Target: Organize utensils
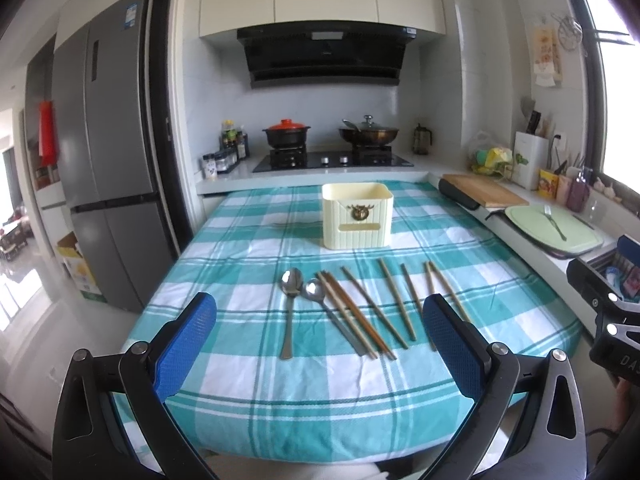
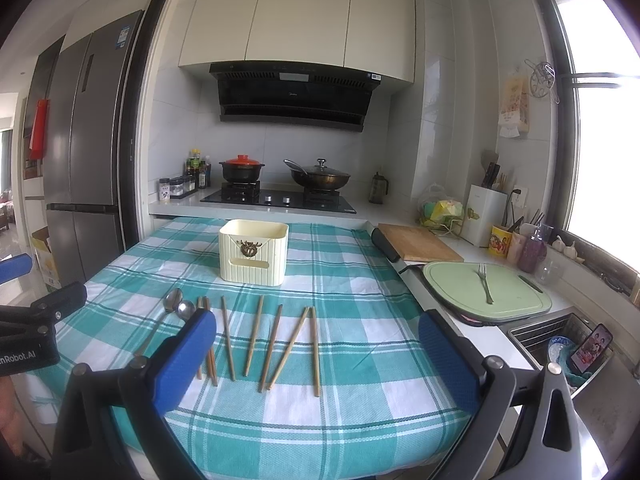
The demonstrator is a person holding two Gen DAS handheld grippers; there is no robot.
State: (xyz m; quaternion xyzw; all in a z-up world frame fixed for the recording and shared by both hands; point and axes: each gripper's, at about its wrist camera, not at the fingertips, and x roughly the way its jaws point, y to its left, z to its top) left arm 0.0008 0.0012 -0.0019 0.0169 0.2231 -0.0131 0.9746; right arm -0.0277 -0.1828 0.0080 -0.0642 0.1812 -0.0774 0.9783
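Two steel spoons (image 1: 298,300) and loose wooden chopsticks (image 1: 372,308) laid flat on checked cloth, cream ribbed holder (image 1: 357,216) at 12 o'clock. Left gripper (image 1: 320,344), right gripper (image 2: 316,360) held wide, empty. Risk: thin chopsticks rolled or scattered if pinched off-centre.

Left black hand-held gripper with blue-padded fingers (image 1: 320,344): jaws spread wide, nothing between them, level, pointing forward. Right black, blue-padded hand-held gripper (image 2: 318,358): likewise wide apart, empty, just beside the left one, each at the other's view edge.
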